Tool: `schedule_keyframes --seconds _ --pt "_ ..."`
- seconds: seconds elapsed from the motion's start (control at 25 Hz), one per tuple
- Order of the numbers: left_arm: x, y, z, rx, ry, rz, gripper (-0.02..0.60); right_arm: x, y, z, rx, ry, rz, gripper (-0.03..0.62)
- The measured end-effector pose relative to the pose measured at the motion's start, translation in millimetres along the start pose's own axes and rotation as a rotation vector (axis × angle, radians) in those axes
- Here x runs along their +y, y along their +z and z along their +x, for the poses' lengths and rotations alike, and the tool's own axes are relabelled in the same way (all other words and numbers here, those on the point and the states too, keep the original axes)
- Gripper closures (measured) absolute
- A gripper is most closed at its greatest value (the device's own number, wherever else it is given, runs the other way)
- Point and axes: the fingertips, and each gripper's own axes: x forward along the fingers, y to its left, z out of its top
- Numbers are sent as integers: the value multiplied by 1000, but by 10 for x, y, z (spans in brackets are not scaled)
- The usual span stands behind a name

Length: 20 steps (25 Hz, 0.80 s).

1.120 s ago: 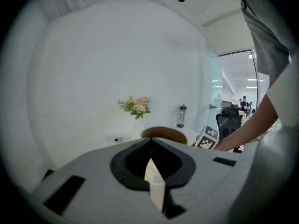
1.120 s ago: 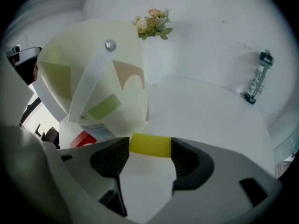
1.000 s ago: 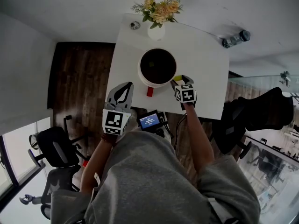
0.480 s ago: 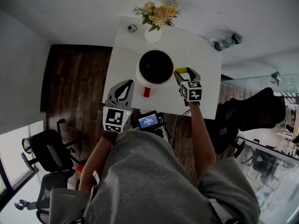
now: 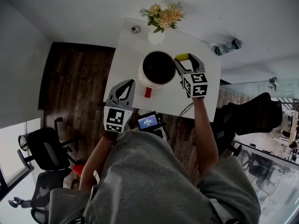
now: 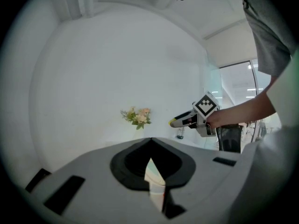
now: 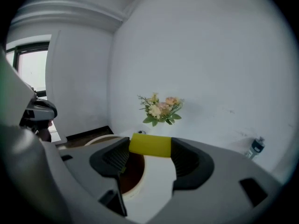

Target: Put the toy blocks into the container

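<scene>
Where we hold the yellow block (image 7: 149, 144): clamped crosswise between the two jaws of the right gripper (image 5: 185, 59), lifted off the table (image 5: 125, 55), just beside the right rim of the container (image 5: 147, 82).
Container: a white bowl with a dark inside, standing upright; we cannot make out what lies in it.
Right jaws: narrow, pressed on the block's two ends; the marker cube (image 5: 197, 84) sits on the side away from the container, toward us.
Left gripper (image 5: 126, 84): jaws brought together at the tips with nothing between them; we hold it to the near left of the container, apart from it.
Red block (image 5: 149, 92): lying on the table just beside the container's near wall.
Flowers (image 5: 163, 16): in a white vase (image 5: 156, 35) beyond the container.
Bottle (image 5: 226, 46): beyond the container and well to its right.
Small screen (image 5: 148, 121): on the near side of the container, past the red block, close to our body.
</scene>
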Motion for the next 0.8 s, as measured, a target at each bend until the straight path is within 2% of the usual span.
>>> schedule_keyframes --seconds 0.2,0.48,0.8 --pt "47 19 -17 -6 14 -4 575 307 10 156 20 66 -38 312" --pt "75 33 -45 -9 30 -8 575 662 -325 347 123 157 -79 312" --pt "92 10 -56 -5 37 -9 575 751 -539 392 185 182 -103 312"
